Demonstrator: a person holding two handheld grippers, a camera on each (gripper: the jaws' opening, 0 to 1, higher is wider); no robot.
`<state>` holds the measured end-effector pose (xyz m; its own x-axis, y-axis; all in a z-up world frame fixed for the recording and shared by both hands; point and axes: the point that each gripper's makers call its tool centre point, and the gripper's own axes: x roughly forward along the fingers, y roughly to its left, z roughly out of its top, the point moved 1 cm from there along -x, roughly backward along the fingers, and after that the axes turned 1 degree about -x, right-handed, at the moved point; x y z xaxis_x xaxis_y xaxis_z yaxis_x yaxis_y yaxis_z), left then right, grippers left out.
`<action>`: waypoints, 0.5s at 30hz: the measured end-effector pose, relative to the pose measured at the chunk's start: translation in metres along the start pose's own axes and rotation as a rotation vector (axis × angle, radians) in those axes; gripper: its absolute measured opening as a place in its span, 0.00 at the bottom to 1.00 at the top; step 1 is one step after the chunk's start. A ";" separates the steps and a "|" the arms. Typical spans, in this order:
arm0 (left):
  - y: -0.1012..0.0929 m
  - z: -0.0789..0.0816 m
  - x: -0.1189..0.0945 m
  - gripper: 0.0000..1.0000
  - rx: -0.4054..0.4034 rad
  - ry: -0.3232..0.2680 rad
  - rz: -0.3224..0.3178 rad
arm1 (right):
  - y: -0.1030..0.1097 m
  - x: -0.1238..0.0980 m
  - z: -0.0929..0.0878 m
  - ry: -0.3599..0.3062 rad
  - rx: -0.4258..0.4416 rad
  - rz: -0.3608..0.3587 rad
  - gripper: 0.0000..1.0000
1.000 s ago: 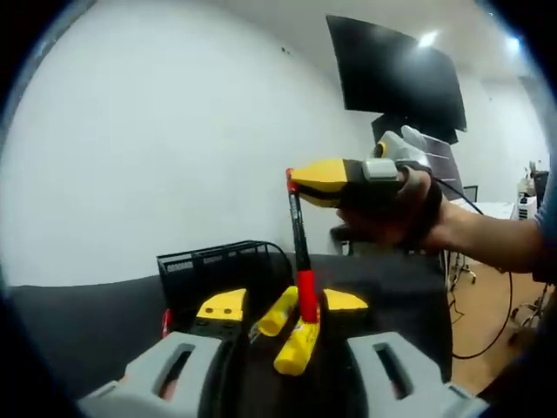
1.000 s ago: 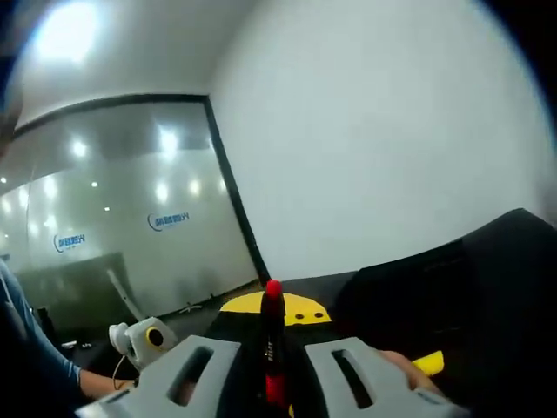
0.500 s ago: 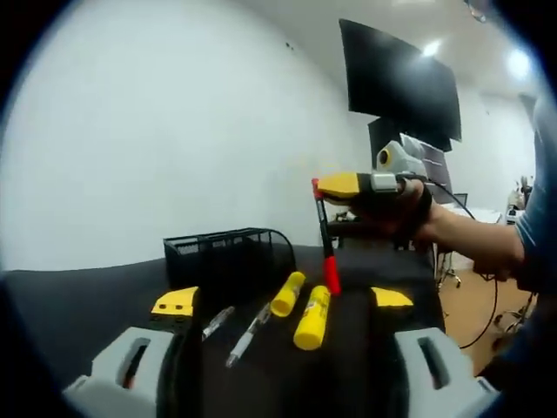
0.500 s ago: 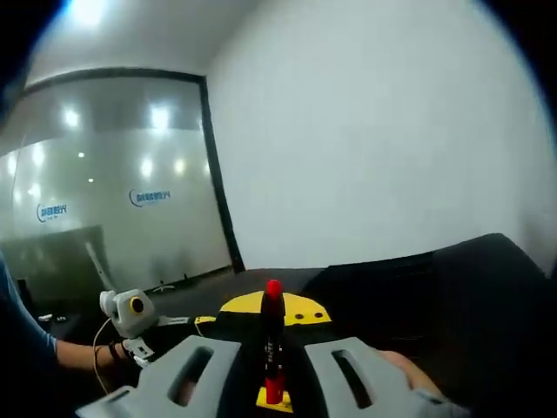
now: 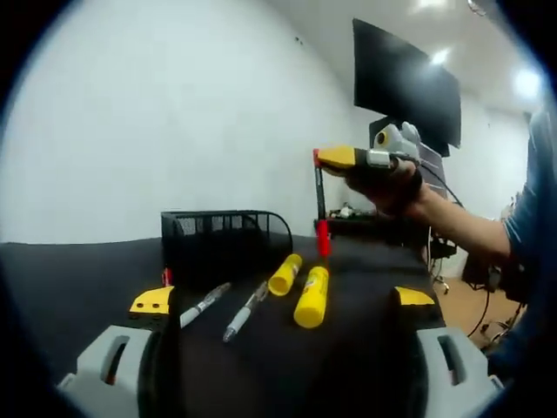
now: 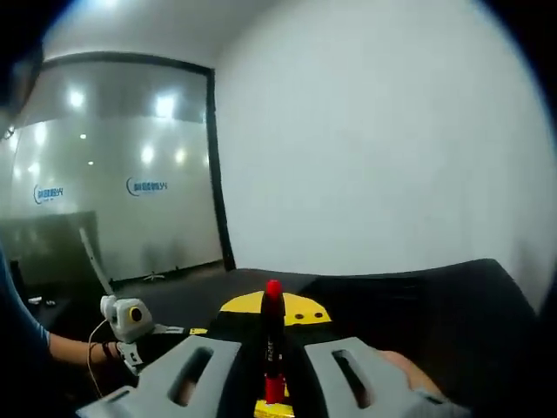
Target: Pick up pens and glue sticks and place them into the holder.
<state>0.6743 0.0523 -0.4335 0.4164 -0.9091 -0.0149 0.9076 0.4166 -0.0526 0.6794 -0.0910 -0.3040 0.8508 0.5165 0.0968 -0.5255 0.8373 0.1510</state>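
Pens and glue sticks lie on the black table (image 5: 78, 279) in the left gripper view: two silver pens (image 5: 205, 303) (image 5: 246, 310) side by side, then a small yellow glue stick (image 5: 285, 273) and a larger glue stick (image 5: 312, 296) just right of them. Behind them stands a black mesh holder (image 5: 224, 243). The left gripper (image 5: 283, 305) hovers low in front of these things, its fingers spread wide with nothing between them. Above the table, right of the holder, the right gripper (image 5: 335, 158) is held in a person's hand (image 5: 387, 181), its fingers clamped on a red-and-black pen (image 5: 320, 209) that hangs nearly upright, red end down and clear of the table. In the right gripper view the same pen (image 6: 273, 340) stands between the closed fingers, red tip up, against a white wall (image 6: 374, 148).
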 end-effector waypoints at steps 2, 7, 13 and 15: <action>0.000 -0.001 -0.001 0.96 -0.006 0.001 0.005 | -0.002 0.005 0.004 0.002 -0.017 0.003 0.03; -0.001 -0.002 -0.001 0.96 -0.022 -0.006 0.003 | -0.010 0.023 0.016 -0.011 -0.040 0.004 0.03; -0.002 -0.008 0.000 0.96 -0.007 0.020 0.001 | -0.017 0.043 0.033 -0.032 -0.065 0.013 0.03; -0.003 -0.008 0.000 0.96 -0.002 0.025 -0.001 | -0.020 0.051 0.039 -0.039 -0.071 0.017 0.03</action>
<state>0.6716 0.0509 -0.4417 0.4135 -0.9096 -0.0402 0.9081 0.4152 -0.0545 0.7333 -0.0881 -0.2640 0.8405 0.5243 0.1369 -0.5368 0.8400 0.0792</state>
